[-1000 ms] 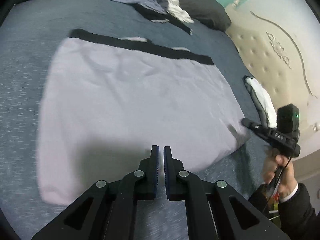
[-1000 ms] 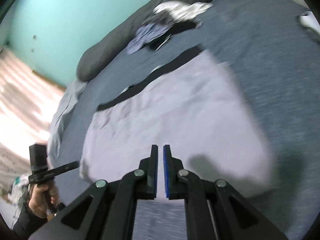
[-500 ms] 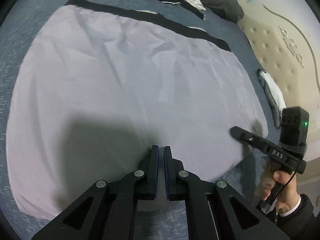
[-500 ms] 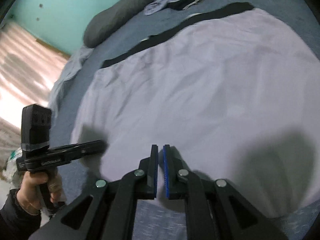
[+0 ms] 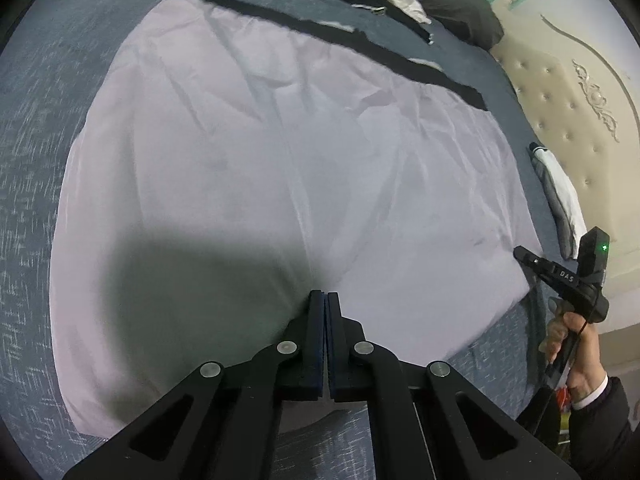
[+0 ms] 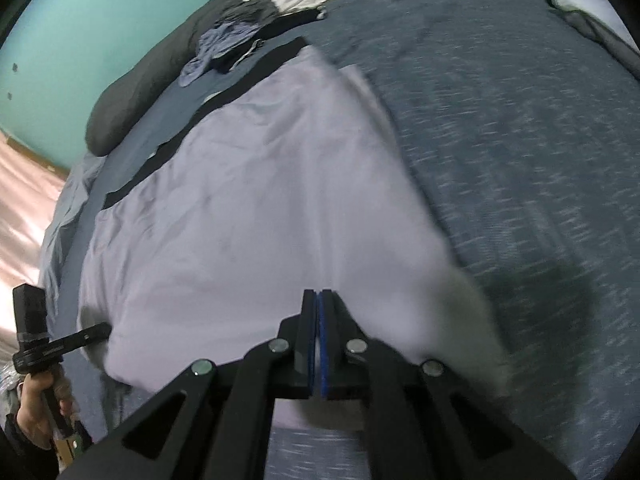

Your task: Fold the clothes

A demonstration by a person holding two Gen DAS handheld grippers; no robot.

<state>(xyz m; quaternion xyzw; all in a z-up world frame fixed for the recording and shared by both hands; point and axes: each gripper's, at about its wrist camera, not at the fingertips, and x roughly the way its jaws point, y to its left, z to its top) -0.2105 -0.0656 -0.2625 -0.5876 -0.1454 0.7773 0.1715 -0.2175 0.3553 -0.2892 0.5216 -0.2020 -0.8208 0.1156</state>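
Grey-blue bedding (image 5: 36, 128) covered the whole bed, and on its middle lay the lilac garment (image 5: 280, 160), spread flat, with a black band (image 5: 400, 62) along the edge farthest from the person. Whether it was a single layer or had already been doubled over could not be told from how it lay. Beyond that black band sat a heap of other clothes (image 6: 256, 28), against a dark pillow (image 6: 132, 100). To the garment's right, near the tufted headboard (image 5: 560, 120), lay a small grey-and-white bundle (image 5: 560, 204).

It looked a thin, light, limp cloth, creased in soft ridges; it would likely drape and slide rather than hold a shape, so corners and hems seemed the best places to pinch, one at each side.

At the garment's near edge the left gripper (image 5: 324, 296) hovered with its blue pads nearly touching, no cloth visibly between them. At the near right corner the right gripper (image 6: 317, 294) was likewise closed; whether it pinched fabric I could not tell.
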